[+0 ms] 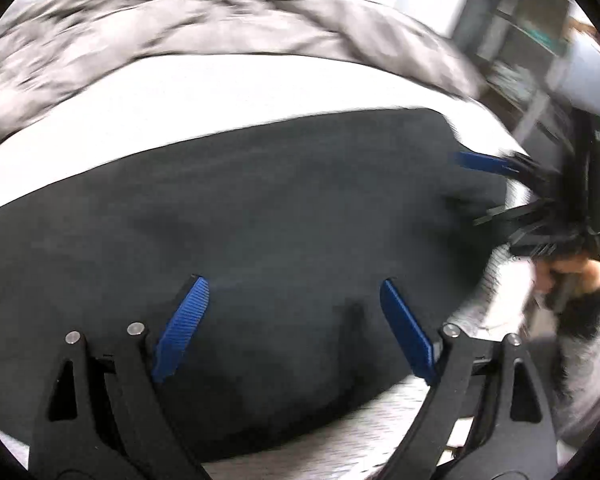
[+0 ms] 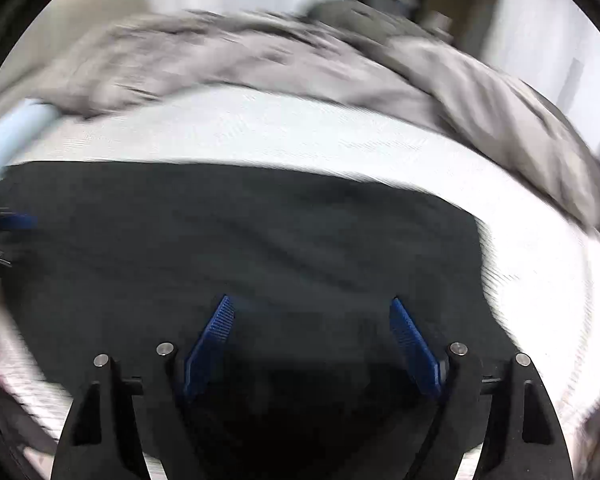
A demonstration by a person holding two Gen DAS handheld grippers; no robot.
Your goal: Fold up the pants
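While the black pants (image 1: 260, 216) lie spread flat across a white bed sheet (image 1: 204, 92), both tools hang above them with fingers spread wide and nothing between — the left tool (image 1: 294, 320) over the near part of the fabric, the right tool (image 2: 312, 336) likewise over the dark cloth near its right-hand edge. Beyond the pants, a rumpled grey blanket (image 2: 260, 60) is heaped along the far side of the bed. Both views are motion-blurred.
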